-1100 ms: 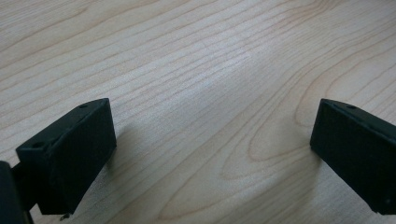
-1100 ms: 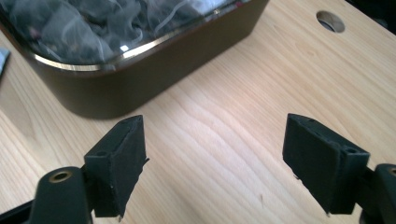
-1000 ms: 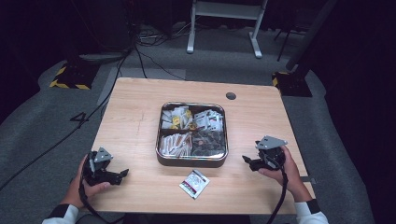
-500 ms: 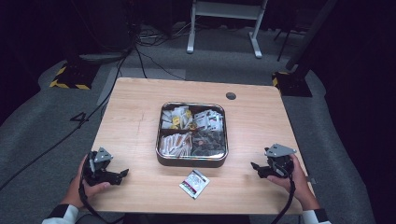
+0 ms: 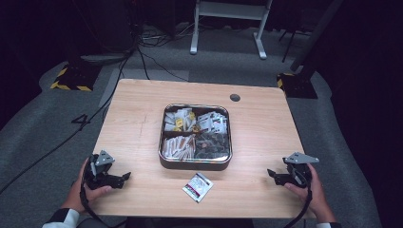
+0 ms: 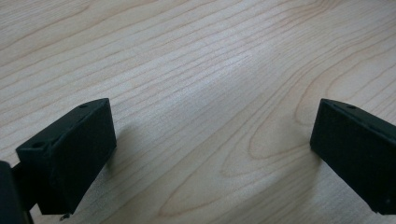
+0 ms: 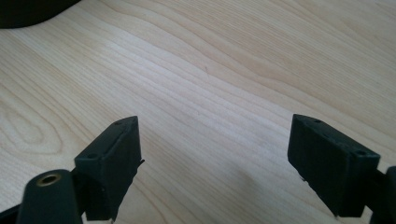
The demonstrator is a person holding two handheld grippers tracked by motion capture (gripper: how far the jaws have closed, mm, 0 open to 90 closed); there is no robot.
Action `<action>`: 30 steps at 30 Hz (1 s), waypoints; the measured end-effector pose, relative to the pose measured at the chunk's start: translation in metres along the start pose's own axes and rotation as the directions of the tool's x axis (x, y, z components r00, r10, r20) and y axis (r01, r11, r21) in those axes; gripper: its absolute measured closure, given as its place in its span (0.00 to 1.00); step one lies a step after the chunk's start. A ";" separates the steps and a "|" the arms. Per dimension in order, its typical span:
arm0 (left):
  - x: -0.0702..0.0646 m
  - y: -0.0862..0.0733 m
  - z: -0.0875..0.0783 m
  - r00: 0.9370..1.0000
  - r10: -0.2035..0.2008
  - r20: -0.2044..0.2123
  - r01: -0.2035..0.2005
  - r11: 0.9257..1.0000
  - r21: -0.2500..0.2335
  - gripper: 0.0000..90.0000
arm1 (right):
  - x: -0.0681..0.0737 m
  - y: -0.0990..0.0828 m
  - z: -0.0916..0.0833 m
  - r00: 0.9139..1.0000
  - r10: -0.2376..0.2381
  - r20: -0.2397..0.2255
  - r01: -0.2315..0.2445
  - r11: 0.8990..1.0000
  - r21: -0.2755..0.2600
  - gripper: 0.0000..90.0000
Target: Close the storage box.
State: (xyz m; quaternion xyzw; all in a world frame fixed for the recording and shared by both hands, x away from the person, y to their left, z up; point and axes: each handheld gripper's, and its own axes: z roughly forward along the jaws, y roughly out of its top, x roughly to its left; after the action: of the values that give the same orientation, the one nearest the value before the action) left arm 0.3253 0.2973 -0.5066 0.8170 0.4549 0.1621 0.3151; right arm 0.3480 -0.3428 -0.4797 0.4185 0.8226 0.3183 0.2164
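A square metal tin point(image 5: 195, 164) with four compartments of packets sits at the table's centre. One white and red sachet point(image 5: 197, 186) lies on the wood just in front of it. My left gripper point(image 5: 124, 177) rests near the front left corner, open, its jaws pointing right toward the sachet. In the left gripper view its jaws point(image 6: 212, 149) stand wide over bare wood. My right gripper point(image 5: 272, 175) is low at the front right, pointing left. Its jaws point(image 7: 215, 158) are open and have just been opening, with nothing between them.
The wooden table point(image 5: 133, 114) has a dark cable hole point(image 5: 235, 97) at the back right. Grey carpet, cables and a white stand's legs point(image 5: 228, 28) lie beyond the far edge. A hand holds each gripper at the near edge.
My right gripper has moved right and toward the near edge, sinking closer to the tabletop. The left gripper, tin and sachet have stayed where they were.
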 end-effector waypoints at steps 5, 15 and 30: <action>-0.001 -0.001 -0.001 1.000 -0.009 -0.004 0.009 1.000 -0.004 0.01 | -0.006 -0.009 -0.002 0.999 0.043 0.013 -0.043 0.999 -0.001 0.20; -0.001 -0.002 -0.001 1.000 -0.010 -0.006 0.009 1.000 -0.003 0.01 | -0.015 -0.025 -0.001 0.990 0.142 0.013 -0.142 0.990 -0.004 0.21; 0.000 -0.002 -0.002 1.000 -0.005 -0.004 0.005 1.000 -0.003 0.01 | -0.018 -0.034 0.003 0.986 0.158 0.044 -0.157 0.987 -0.038 0.18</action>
State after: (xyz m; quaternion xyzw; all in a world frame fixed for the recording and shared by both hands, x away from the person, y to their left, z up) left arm 0.3227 0.2988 -0.5069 0.8149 0.4575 0.1639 0.3159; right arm 0.3407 -0.3718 -0.5042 0.4858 0.7761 0.3385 0.2170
